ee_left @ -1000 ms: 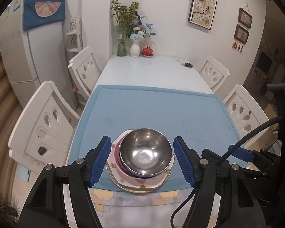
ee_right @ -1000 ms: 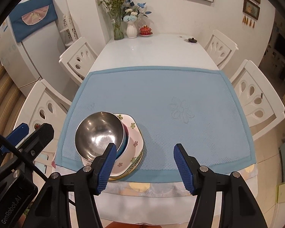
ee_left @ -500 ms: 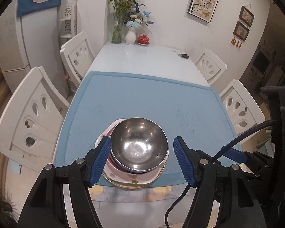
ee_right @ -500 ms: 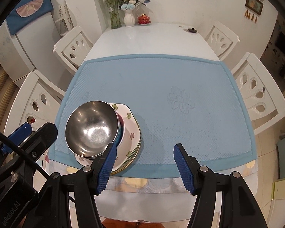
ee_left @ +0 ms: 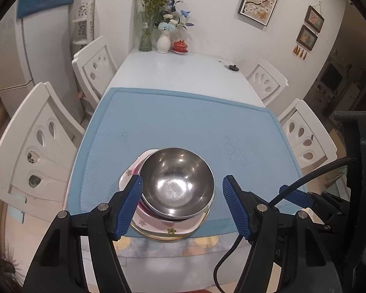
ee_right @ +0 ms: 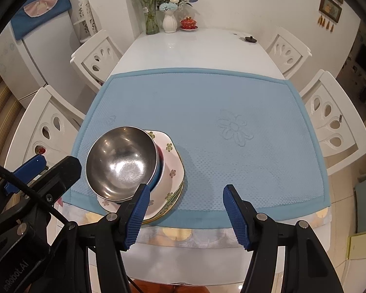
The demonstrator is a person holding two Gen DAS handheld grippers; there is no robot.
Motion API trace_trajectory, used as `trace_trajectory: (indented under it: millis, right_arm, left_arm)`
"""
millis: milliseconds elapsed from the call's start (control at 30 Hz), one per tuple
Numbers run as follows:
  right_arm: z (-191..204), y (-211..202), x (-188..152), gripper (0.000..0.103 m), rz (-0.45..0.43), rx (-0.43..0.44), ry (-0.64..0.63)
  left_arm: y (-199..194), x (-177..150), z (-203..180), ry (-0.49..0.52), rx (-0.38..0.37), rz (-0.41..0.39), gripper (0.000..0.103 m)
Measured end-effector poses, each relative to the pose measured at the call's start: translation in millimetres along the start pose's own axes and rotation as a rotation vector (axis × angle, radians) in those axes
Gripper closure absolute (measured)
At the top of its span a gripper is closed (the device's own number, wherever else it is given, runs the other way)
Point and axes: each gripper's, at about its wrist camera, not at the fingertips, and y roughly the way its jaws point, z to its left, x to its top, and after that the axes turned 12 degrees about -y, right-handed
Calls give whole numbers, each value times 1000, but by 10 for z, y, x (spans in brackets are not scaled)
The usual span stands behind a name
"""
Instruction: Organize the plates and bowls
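A steel bowl [ee_left: 177,183] sits on top of a stack: a blue and a pink bowl under it, then floral plates [ee_left: 158,227], near the front left edge of the blue mat [ee_left: 195,127]. The stack also shows in the right wrist view, the steel bowl [ee_right: 122,161] over the floral plates [ee_right: 170,171]. My left gripper [ee_left: 183,205] is open and empty, held above and just in front of the stack. My right gripper [ee_right: 185,210] is open and empty, to the right of the stack above the mat's front edge.
White chairs [ee_right: 95,56] stand along both sides of the white table [ee_right: 195,48]. Vases with flowers [ee_right: 169,22], a red lidded cup [ee_right: 188,23] and a small black object [ee_right: 250,39] stand at the far end. A fridge [ee_right: 36,48] is at the left.
Both grippers have drawn back and up from the stack, so it sits a little farther off in both views. The stack has not moved. Both grippers stay open.
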Motion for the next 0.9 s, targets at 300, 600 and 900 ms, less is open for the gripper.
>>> trace_trajectory:
  millis: [300, 600, 900]
  right_arm:
    - [79, -4, -18, 43, -1, 17, -10]
    - [132, -32, -17, 43, -11, 8, -20]
    - [189, -23, -17, 43, -8, -12, -26]
  left_arm:
    - [-12, -18, 32, 18, 52, -2, 34]
    - [-22, -13, 140, -18, 74, -5, 34]
    - [-59, 18, 245, -40, 170, -104, 34]
